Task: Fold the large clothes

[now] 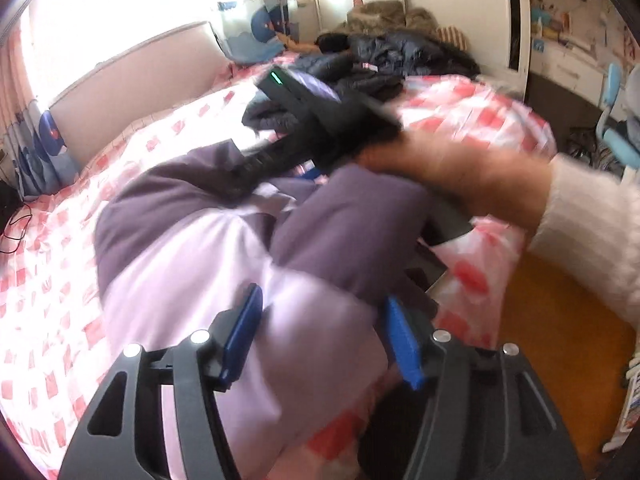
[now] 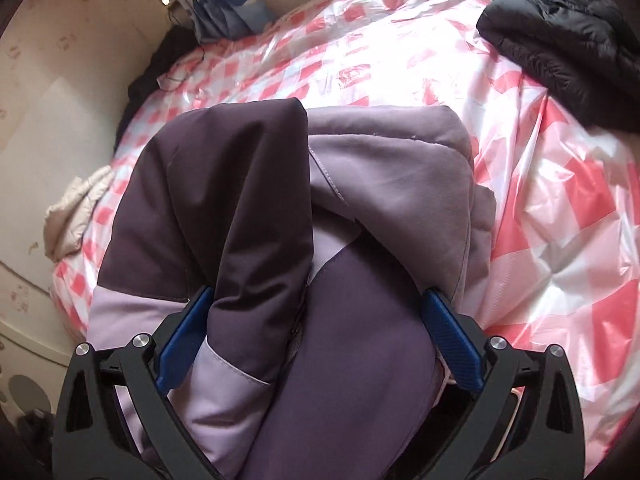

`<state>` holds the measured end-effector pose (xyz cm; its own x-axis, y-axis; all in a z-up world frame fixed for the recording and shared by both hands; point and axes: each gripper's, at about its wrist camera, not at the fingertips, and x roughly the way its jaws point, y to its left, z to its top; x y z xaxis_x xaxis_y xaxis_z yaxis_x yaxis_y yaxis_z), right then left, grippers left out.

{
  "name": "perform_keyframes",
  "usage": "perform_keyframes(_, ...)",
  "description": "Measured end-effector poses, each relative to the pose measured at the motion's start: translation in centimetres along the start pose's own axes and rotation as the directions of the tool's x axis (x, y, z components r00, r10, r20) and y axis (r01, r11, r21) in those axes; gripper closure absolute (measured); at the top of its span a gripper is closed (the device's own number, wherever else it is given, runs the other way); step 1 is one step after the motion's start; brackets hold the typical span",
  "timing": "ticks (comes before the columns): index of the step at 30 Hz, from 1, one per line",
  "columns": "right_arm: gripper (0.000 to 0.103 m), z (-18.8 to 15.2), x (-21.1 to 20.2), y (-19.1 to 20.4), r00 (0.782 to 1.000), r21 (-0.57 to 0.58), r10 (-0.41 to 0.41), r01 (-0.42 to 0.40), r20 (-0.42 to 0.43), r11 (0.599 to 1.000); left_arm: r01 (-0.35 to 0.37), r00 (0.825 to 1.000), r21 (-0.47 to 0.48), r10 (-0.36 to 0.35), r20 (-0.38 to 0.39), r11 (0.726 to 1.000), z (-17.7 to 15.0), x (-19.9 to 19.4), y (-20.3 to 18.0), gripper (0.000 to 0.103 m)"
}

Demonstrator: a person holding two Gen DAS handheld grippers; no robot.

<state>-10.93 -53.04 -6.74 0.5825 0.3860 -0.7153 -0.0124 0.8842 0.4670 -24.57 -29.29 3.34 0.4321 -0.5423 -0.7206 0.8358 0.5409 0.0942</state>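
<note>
Purple coat, padded and two-toned in dark and pale lilac, lies bunched on the bed near its edge, over a crinkly pink-and-white checked plastic sheet. The right tongs stand wide apart with a thick roll of the coat, sleeve and body together, filling the gap; both blue pads touch the fabric, though whether they truly pinch it or merely straddle it is hard to judge from this angle. The left tongs are likewise spread, with pale lilac fabric between the pads, and that view is smeared by motion, so I cannot tell if they grip. To fold well from here, it seems wise to take only one layer at a seam or hem, not the whole bulge, then lay the sleeve flat across the body and smooth it before the next fold. The slippery sheet may let the coat slide. A black puffy jacket lies well apart at the far side, a cream garment sits at the bed's other edge, and more dark clothes are heaped by the wardrobe.
</note>
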Motion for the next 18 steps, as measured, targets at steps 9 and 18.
perform_keyframes(9, 0.006, -1.2, 0.1, -0.6, 0.997, -0.008, 0.028, -0.027, 0.076, 1.000, -0.125, 0.986, -0.093, 0.134, 0.099, 0.988, 2.6, -0.6, 4.0, 0.032)
perform_keyframes(18, 0.007, -0.3, -0.4, -1.1, 0.998, -0.002, 0.065, -0.065, 0.014, 0.998, -0.094, 0.995, -0.084, 0.095, 0.007, 0.992, 0.7, 5.4, 4.3, 0.030)
